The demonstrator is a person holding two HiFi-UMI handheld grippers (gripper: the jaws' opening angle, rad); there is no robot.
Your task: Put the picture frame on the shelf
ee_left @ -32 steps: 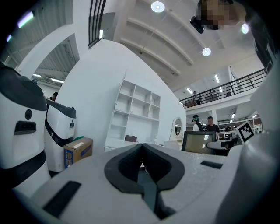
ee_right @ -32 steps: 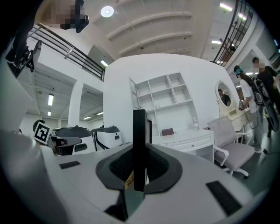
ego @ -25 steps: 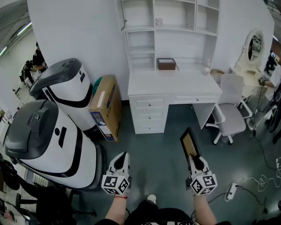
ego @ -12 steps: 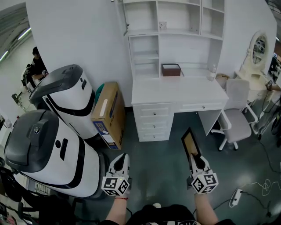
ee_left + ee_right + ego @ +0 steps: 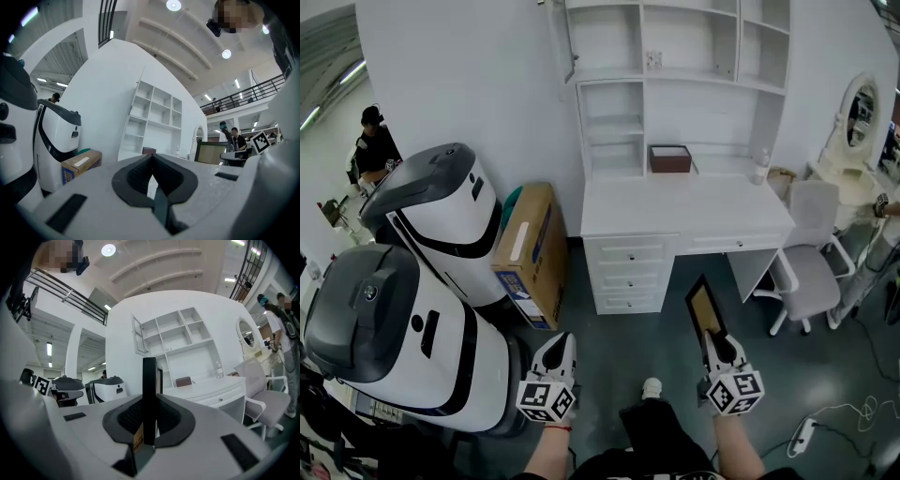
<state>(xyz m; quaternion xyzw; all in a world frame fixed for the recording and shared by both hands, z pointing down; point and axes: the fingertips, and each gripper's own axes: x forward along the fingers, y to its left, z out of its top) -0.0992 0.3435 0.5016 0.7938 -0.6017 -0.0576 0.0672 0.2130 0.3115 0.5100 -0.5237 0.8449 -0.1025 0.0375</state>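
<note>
A black picture frame with a tan panel stands edge-up in my right gripper, whose jaws are shut on its lower edge. In the right gripper view the picture frame rises as a dark vertical bar from between the pads of the right gripper. Ahead stands the white shelf unit over a white desk with drawers. My left gripper hangs beside it at the same height, shut and holding nothing. The left gripper shows its jaws meeting.
Two large white-and-black machines fill the left side, with a cardboard box against the wall. A brown box and a bottle sit on the desk. A white chair stands at the right. A power strip lies on the floor.
The desk and shelf have shifted slightly in the head view as the person steps forward; a shoe now shows between the grippers. Both grippers hold as before.
</note>
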